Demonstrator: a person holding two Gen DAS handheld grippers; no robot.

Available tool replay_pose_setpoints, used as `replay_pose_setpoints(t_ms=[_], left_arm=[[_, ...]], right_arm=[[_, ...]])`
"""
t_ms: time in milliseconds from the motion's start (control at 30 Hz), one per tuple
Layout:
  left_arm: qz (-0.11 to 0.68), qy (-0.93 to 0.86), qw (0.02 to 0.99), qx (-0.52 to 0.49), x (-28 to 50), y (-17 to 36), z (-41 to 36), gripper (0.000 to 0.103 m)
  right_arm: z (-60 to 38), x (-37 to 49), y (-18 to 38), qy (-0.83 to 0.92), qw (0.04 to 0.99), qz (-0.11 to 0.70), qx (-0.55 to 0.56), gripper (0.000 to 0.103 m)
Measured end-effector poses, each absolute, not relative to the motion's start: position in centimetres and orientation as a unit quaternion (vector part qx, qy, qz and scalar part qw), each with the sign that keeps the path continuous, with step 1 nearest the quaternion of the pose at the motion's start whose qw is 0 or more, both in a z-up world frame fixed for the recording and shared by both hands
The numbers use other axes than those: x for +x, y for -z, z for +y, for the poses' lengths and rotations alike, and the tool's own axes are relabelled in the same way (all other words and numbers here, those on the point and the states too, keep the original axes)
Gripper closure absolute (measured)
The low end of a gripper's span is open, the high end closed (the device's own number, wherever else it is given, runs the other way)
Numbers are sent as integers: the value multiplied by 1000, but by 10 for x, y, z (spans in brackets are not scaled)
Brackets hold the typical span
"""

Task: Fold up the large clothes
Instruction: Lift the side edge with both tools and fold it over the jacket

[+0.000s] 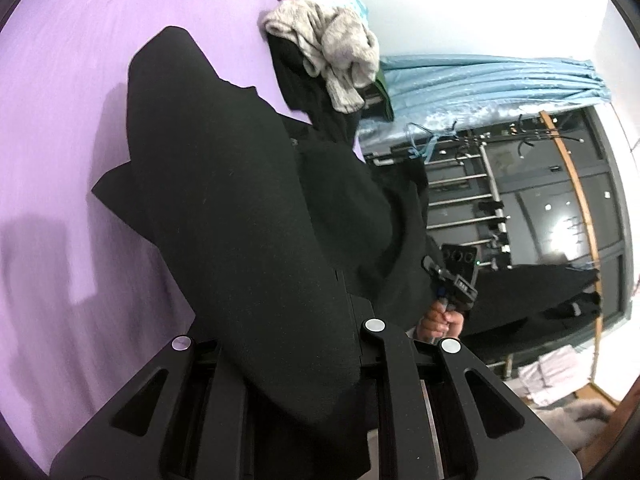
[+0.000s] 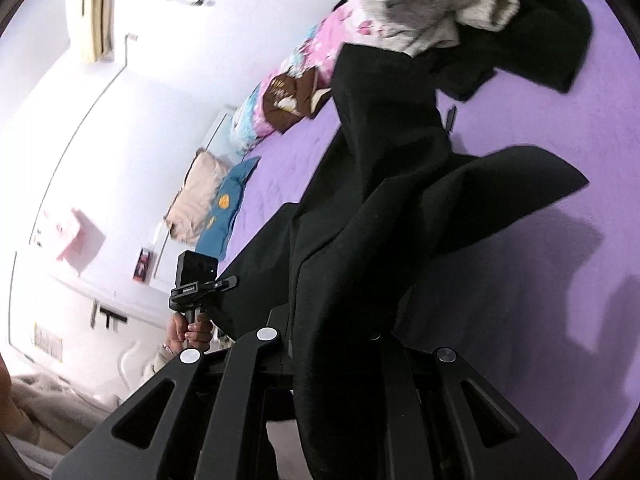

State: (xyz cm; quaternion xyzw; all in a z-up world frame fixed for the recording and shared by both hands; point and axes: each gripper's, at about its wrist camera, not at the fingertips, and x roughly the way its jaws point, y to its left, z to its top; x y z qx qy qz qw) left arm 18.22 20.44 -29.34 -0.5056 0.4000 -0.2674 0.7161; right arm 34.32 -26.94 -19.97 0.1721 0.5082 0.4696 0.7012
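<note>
Showing blue curtain (image 1: 480,80) L view only | pillows (image 2: 224,200) R view only

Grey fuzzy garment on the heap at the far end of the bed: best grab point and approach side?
Grip the grey garment by the loose lobe hanging over the dark clothes, coming from the open purple sheet side. It lies crumpled on top, so that dangling fold probably offers a free pinchable edge. Both grippers are now shut on the black garment.
</note>
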Motion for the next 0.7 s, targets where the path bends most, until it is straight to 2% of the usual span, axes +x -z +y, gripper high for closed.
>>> replay_pose_setpoints(t_ms=[333,700], left_arm=[[344,277,709,-550,112,253,216,90],[290,240,750,-543,35,191,320,90]], right_arm=[[-230,316,139,-486,700,504,142,94],[-107,304,78,-541,678,490,89,94]])
